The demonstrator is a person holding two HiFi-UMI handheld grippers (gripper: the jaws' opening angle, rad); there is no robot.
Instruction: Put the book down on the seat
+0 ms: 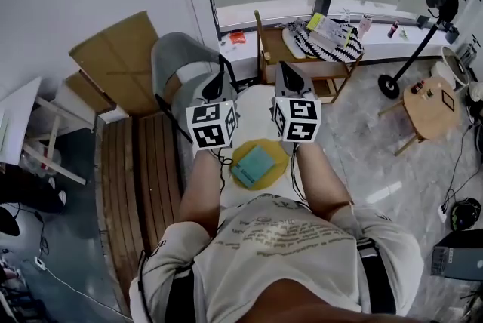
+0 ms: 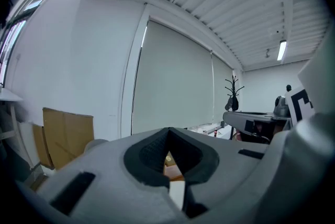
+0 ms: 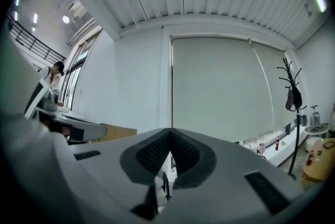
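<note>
Left edge: a white table (image 1: 19, 121) juts in at the far left, with cardboard sheets (image 1: 113, 61) leaning on the wall behind it.
Boards: slatted wooden boards (image 1: 136, 178) run along the person's left side, close to the leg.
Grey chair: a grey chair (image 1: 175, 61) stands just beyond the left gripper and closes that side.
Left gripper: the left gripper (image 1: 220, 72) (image 2: 168, 134) points away from the person, jaws pressed together tip to tip with nothing between them; it is clear of the book.
Book's place: the book (image 1: 253, 165) lies flat on a yellow seat pad (image 1: 278, 152), in front of the person and nearer to them than both marker cubes.
Book's look: teal cover, rectangular, closed, turned at an angle to the person, with a paler strip along its lower left edge.
Gap: a narrow lane of white top (image 1: 256, 99) shows between the two grippers.
Right gripper: the right gripper (image 1: 281, 71) (image 3: 168, 136) is level with the left one, jaws also closed on nothing.
Wooden chair: a wooden chair (image 1: 264, 50) with a striped cushion (image 1: 332, 42) stands just beyond it.
Right side: pale floor (image 1: 362, 163) lies open here, reaching out to a round wooden table (image 1: 434, 114) and a coat stand (image 1: 445, 8).
</note>
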